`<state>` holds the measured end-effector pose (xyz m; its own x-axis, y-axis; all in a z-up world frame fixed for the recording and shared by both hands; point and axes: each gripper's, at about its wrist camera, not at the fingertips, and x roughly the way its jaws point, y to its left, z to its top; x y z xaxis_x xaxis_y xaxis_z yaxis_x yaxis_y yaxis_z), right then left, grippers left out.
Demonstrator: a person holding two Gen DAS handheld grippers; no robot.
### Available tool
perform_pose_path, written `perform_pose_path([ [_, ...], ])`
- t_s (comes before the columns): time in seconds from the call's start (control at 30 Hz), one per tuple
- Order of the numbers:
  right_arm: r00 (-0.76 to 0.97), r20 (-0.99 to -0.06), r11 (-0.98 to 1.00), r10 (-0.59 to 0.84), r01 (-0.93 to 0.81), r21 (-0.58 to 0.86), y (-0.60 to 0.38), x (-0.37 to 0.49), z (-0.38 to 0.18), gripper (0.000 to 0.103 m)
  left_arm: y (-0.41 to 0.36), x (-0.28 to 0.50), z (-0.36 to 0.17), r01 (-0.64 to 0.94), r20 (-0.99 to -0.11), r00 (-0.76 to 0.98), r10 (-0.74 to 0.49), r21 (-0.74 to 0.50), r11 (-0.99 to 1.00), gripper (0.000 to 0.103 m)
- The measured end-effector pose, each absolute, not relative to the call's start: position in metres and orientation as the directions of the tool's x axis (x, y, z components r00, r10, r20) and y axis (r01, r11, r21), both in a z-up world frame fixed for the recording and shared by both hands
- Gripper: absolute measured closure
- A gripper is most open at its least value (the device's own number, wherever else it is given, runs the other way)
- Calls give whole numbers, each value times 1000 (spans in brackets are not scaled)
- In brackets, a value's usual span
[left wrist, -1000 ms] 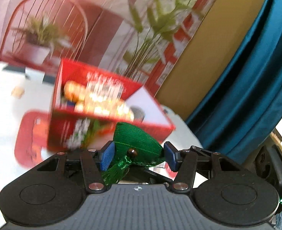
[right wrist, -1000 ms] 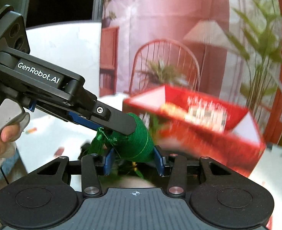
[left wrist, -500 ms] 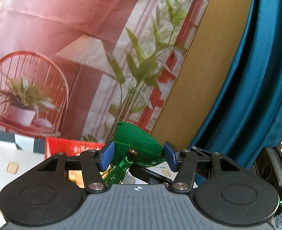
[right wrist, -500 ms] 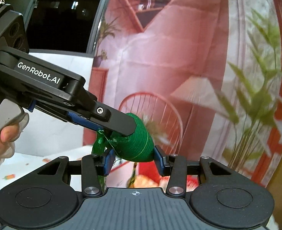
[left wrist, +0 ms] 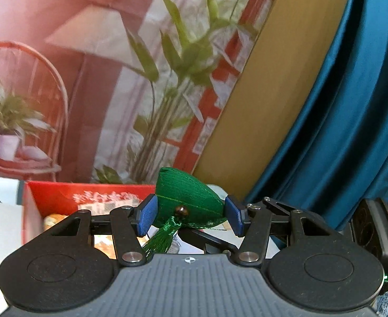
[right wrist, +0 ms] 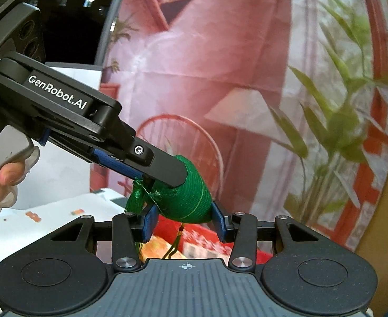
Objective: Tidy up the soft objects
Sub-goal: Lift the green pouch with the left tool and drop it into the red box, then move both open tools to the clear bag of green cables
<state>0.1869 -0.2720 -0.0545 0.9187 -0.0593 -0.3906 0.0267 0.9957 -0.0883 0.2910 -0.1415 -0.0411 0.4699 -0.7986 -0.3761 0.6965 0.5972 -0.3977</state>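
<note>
A printed backdrop [left wrist: 93,60] of a pink room with a lamp, a wire chair and bamboo fills most of both views; in the left wrist view a tan panel [left wrist: 268,100] and a teal curtain [left wrist: 352,121] bound it on the right. Below lies a white worktop [right wrist: 48,216], with a few small orange bits scattered on the bare stretch at the left of the right wrist view. A red box [left wrist: 54,198] stands open on the worktop beneath the grippers; its inner wall carries white print too blurred to read, and yellowish items lie inside.

The left hand-held gripper [right wrist: 178,185] reaches in from the left of the right wrist view, its body lettered "GenRobot.AI" in white, with a person's finger on the handle at the frame edge. It is clenched on the green pouch [left wrist: 187,200], one finger lying across the pouch's top. The right hand-held gripper [right wrist: 184,220] also grasps the green pouch, its blue pads pressed against the two sides. So the pouch is held in the air by both at once, above the open box and clear of its rim. A green tassel [left wrist: 162,240] with a dark bead [left wrist: 181,210] hangs from the pouch toward the box.
</note>
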Motion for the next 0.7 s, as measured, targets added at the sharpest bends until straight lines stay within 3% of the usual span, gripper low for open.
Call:
perform_pose_path([
  [0.23,879,-469,996,-86,72,-47,-305,179,-89,62,-174,310,-73,684,-463,410,-786,-415,600,45],
  [0.4,831,-543,990,-119,143,1,-321,178,-115,59,-187,316,-89,680,-533,425,-732,-346,646,44],
  [0.7,785,-605,977,-134,206,51,-326,162,-134,59,-151,307,-97,610,-566,506,-650,-297,734,45],
])
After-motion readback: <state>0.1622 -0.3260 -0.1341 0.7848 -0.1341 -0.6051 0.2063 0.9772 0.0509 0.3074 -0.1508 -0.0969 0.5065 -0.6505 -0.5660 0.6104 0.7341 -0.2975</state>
